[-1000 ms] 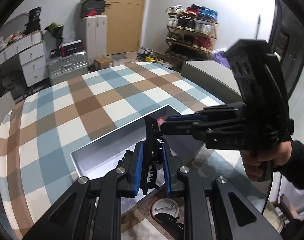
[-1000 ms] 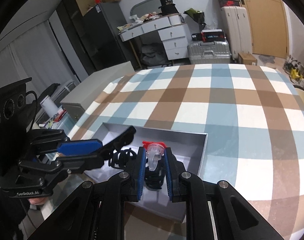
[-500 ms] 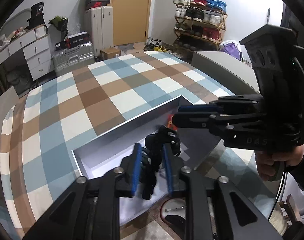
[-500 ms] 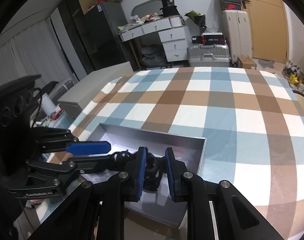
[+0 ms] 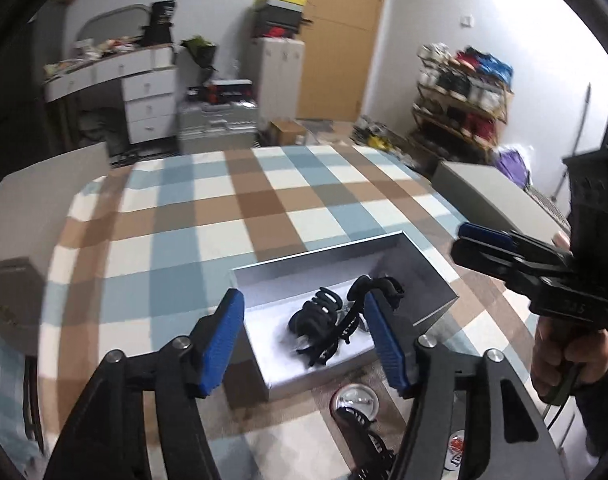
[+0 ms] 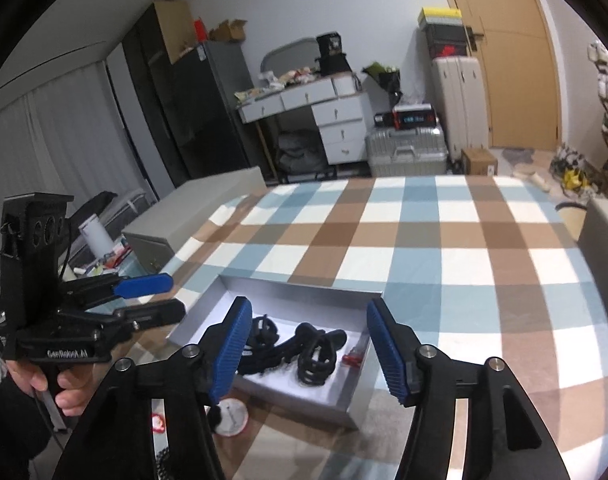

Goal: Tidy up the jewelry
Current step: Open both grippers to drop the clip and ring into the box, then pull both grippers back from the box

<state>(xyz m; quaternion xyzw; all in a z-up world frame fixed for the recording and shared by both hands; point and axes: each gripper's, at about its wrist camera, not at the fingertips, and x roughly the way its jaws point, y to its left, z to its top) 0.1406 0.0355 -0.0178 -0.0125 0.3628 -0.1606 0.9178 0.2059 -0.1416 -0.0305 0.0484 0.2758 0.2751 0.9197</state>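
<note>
Both claws — left claw (image 5: pixel 304 340) and right claw (image 6: pixel 305 344) — gaped empty; I saw the hair clips (image 6: pixel 300 350) lying in the box (image 6: pixel 304 286) directly beneath.

Tablecloth (image 6: pixel 423 240): blue, brown and white checks. Box (image 6: pixel 304 292): silver-grey walls, white floor. Hair clips (image 6: pixel 315 352): black. Gripper pads (image 6: pixel 232 344): blue, ribbed.
</note>
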